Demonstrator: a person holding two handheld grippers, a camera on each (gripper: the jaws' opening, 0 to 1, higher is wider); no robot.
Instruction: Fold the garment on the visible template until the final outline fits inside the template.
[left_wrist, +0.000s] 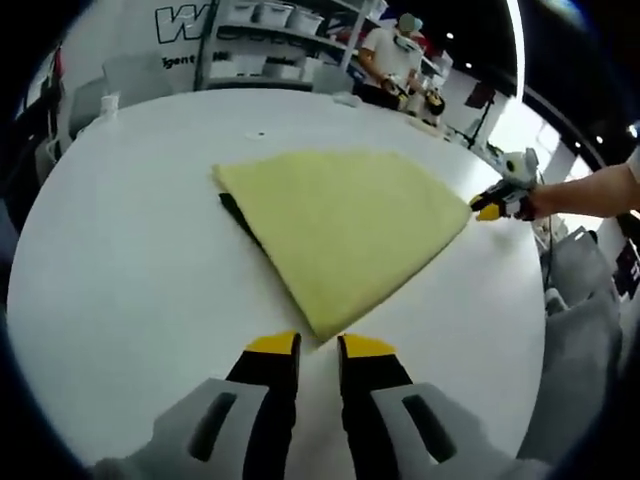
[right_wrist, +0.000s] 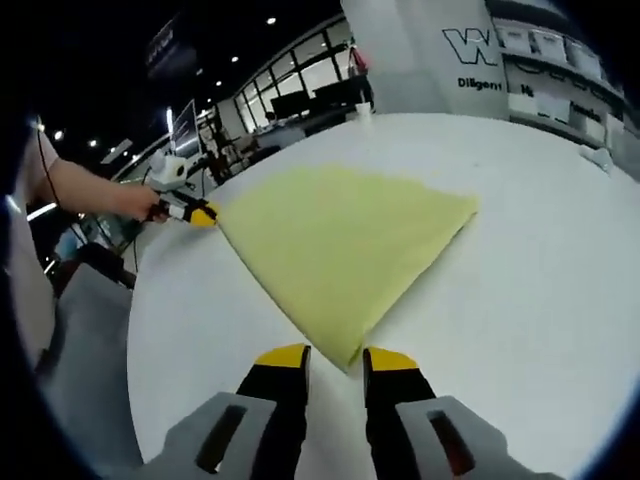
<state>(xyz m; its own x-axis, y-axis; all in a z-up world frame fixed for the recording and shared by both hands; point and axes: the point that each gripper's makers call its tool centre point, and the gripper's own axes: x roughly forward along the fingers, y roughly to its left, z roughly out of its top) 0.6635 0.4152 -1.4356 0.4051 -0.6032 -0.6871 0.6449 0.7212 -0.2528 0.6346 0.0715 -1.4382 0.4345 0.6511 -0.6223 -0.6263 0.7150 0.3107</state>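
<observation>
A yellow garment (left_wrist: 345, 225) is seen lying flat on a round white table (left_wrist: 120, 280), folded into a shape close to a triangle. In the left gripper view a dark strip (left_wrist: 240, 215), possibly the template, is visible under the garment's left edge; it cannot be told what it is exactly. The left gripper (left_wrist: 318, 347) is placed just in front of the nearest corner of the garment, with its yellow-tipped jaws standing a little apart and nothing held between them; the cloth corner points into the gap but is not gripped. In the same view the right gripper (left_wrist: 490, 208) is seen at the far right corner of the garment, held by a hand (left_wrist: 535, 200). In the right gripper view, the right gripper (right_wrist: 336, 357) is shown with its jaws parted by a small gap, the near corner of the garment (right_wrist: 340, 245) lying just before them, not clamped. The left gripper (right_wrist: 195, 212) is seen there touching the far left corner. A person (left_wrist: 392, 55) stands behind the table near shelves (left_wrist: 270, 40).
</observation>
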